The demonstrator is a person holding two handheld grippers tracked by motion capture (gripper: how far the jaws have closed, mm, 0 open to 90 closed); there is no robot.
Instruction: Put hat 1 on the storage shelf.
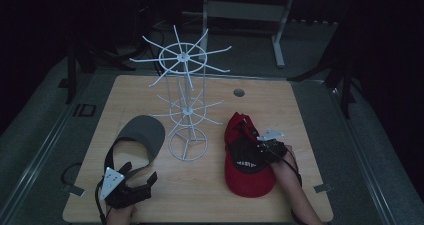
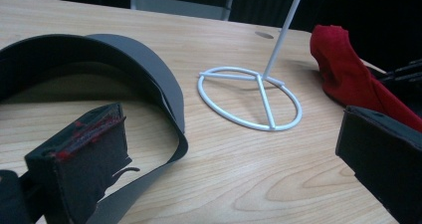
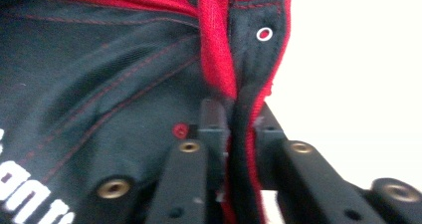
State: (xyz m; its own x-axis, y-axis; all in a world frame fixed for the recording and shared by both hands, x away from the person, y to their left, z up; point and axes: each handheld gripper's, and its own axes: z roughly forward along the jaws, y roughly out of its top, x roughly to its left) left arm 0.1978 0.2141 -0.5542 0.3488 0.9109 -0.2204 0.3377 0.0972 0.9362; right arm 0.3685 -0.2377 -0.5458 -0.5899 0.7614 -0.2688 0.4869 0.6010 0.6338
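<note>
A wooden table (image 1: 210, 195) holds a white wire rack (image 1: 183, 100) near its middle, standing upright on a ring base (image 2: 249, 98). Left of the base lies a grey visor (image 1: 142, 135), its brim toward the rack and its dark band curving back toward the person. Right of the base lies a red cap (image 1: 247, 157) with black panels and white lettering, its brim pointing toward the person's edge of the table.

The right gripper (image 1: 267, 144) sits at the cap's right side, low on the table. In the right gripper view its jaws are closed on a fold of the cap (image 3: 239, 99): a strip of black and red fabric with a small metal eyelet runs up from between the two fingers (image 3: 214, 122), which press it from either side. The rest of the cap spreads to the left of the jaws in that view.

The left gripper (image 1: 135, 182) rests near the table's front left edge, just behind the visor's band. Its jaws stand wide apart and hold nothing. In the left gripper view the band (image 2: 149, 184) passes beside the left finger (image 2: 82, 154), while the right finger is well apart from it, toward the cap.
</note>
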